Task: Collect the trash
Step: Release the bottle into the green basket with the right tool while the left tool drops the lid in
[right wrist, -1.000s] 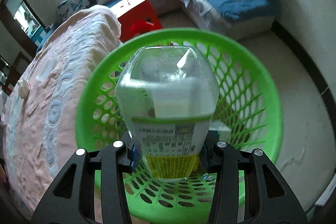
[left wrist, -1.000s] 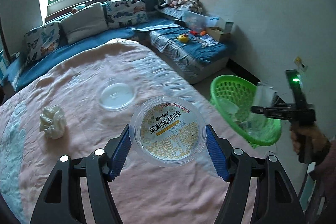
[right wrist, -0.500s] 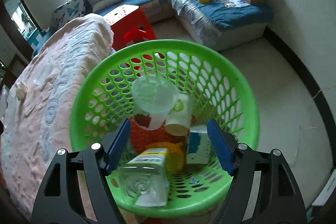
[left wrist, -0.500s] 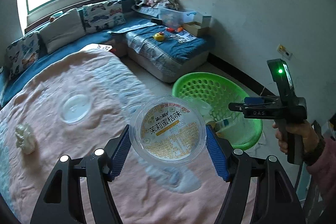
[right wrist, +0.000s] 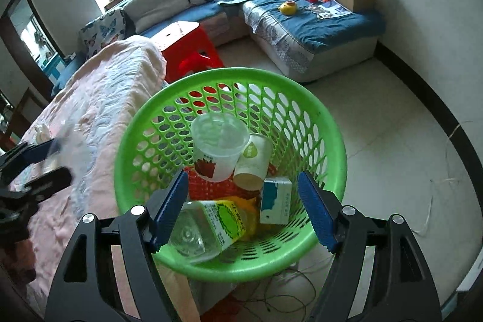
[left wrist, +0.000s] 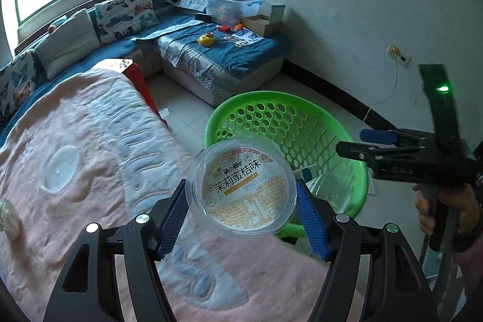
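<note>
L gripper (left wrist: 241,210) angled down over the pink quilted bedspread (left wrist: 90,141), blue pads clamped on a round clear plastic container with a yellow printed label (left wrist: 241,189), just beside the green perforated plastic basket (left wrist: 356,168). R gripper (right wrist: 243,210) tilted down above the basket (right wrist: 332,141), jaws apart, nothing between them; my hand (left wrist: 446,207) on its handle. In basket: clear bottle w/ green-yellow label (right wrist: 208,228) on its side, clear plastic cup (right wrist: 217,150), paper cup (right wrist: 252,162), small white-teal box (right wrist: 274,199). Clear round lid (left wrist: 59,168) and crumpled white wad (left wrist: 9,219) on the bedspread.
</note>
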`<state>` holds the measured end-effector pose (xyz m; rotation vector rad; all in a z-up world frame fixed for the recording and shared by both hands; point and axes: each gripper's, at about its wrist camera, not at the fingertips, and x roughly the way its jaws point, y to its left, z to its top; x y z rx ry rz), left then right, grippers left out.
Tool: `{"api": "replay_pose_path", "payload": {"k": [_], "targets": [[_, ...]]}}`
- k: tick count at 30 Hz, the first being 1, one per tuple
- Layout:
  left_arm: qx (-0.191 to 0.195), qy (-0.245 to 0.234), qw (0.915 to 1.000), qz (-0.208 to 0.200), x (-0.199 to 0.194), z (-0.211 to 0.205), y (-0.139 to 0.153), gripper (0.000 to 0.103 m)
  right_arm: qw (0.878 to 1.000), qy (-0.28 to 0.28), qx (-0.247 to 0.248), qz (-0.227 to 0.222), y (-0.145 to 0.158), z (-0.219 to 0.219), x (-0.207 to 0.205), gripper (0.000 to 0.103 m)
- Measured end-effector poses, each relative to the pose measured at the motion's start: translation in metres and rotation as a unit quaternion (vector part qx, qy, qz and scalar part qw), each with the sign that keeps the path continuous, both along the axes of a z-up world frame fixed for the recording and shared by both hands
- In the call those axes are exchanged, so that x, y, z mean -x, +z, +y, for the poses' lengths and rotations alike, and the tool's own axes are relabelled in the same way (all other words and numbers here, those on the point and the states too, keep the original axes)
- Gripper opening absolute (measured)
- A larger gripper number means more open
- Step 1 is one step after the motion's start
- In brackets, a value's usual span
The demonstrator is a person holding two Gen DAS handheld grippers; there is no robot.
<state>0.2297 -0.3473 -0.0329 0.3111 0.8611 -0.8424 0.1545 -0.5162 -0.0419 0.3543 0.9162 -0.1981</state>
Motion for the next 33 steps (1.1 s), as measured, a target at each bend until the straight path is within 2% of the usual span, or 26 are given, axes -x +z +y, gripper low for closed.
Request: {"api": "replay_pose_path", "payload": {"k": [7, 12, 16, 20, 26, 33], "targets": [[-0.015, -0.007, 0.9997, 0.016, -0.005, -0.025, -0.016, 0.067, 1.000, -0.004, 0.002, -0.009, 0.006, 0.000, 0.014, 0.075], [-0.012, -0.004, 0.9995, 0.029, -0.009, -0.033, -0.022, 0.067, 1.000, -0.008, -0.001, -0.012, 0.004, -0.002, 0.020, 0.075], [-0.006, -0.008, 0.9995, 0.031, -0.008, -0.037, -0.025, 0.075, 1.000, -0.007, -0.003, -0.011, 0.001, -0.001, 0.021, 0.075], [0.000, -0.011, 0.9994, 0.033, -0.006, -0.039, -0.023, 0.077, 1.000, -0.007, -0.007, -0.010, -0.001, -0.001, 0.022, 0.075], [0.006, -0.002, 0.9994, 0.033, -0.003, -0.025, -0.014, 0.077, 1.000, 0.003, -0.005, -0.020, 0.008, 0.008, 0.026, 0.075], [0.012, 0.030, 0.9994, 0.012, 0.002, 0.014, 0.005, 0.077, 0.999, 0.031, 0.013, -0.035, 0.024, 0.030, 0.022, 0.075]]}}
